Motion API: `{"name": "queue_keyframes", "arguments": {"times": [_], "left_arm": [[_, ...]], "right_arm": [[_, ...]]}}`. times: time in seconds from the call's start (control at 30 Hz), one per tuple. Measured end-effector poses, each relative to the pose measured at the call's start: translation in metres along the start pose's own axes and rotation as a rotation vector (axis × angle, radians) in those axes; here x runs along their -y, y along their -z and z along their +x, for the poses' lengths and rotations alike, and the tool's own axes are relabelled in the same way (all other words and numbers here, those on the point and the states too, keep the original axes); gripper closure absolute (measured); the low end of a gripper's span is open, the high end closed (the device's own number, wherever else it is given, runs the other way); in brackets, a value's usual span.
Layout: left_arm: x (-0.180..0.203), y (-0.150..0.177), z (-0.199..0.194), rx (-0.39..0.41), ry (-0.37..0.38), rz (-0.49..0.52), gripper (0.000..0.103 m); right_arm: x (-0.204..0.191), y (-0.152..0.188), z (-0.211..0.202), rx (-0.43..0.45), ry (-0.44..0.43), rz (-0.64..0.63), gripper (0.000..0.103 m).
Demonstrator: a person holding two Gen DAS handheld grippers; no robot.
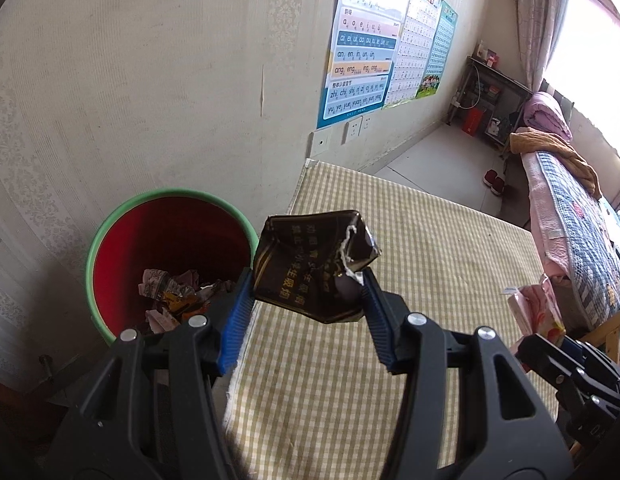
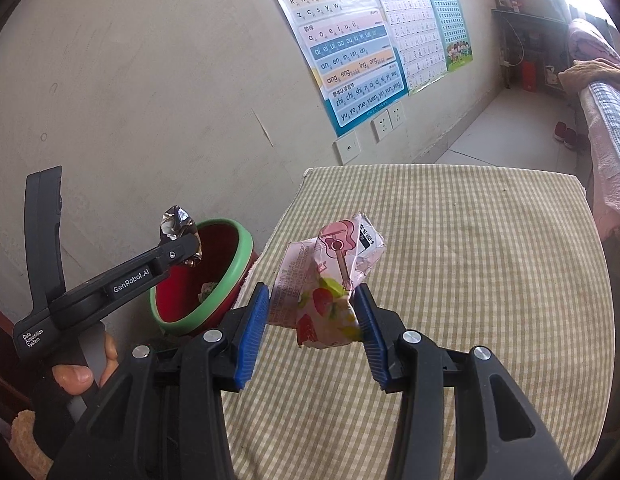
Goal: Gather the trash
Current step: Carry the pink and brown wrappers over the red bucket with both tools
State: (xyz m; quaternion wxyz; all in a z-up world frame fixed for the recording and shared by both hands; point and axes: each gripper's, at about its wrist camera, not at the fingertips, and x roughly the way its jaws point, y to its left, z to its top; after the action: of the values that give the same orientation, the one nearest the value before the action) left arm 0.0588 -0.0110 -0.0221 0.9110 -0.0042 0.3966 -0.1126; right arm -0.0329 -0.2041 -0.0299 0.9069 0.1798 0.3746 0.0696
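Bin: red pail (image 1: 169,256), green rim, lower left of the left wrist view, some trash already inside.
Left gripper (image 1: 310,292): jaws clamped on a dark crumpled wrapper (image 1: 314,264), held just right of the bin's rim; this hand is nearer.
Right gripper (image 2: 310,312): jaws clamped on a pink wrapper (image 2: 330,280) above the checked surface (image 2: 490,280), bin lying to its left.

left gripper (image 1: 307,286) is clamped on a crumpled black cigarette pack (image 1: 310,266) over the checked table (image 1: 430,280), red bin (image 1: 169,256) sitting at its 9 o'clock
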Motion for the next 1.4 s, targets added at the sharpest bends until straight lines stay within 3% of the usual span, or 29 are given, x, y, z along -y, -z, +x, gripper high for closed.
{"name": "queue_keyframes", "arguments": {"times": [0.9,1.4], "left_arm": [[-0.114,-0.002,0.006,-0.01,-0.198,-0.119,0.052],[-0.148,-0.011,0.031,-0.032,-0.225,-0.146,0.052]], "right_arm": [[-0.088,-0.019,0.074,-0.086,-0.109,-0.18,0.059],[-0.12,-0.034,0.12,-0.128,-0.146,-0.223,0.059]]}}
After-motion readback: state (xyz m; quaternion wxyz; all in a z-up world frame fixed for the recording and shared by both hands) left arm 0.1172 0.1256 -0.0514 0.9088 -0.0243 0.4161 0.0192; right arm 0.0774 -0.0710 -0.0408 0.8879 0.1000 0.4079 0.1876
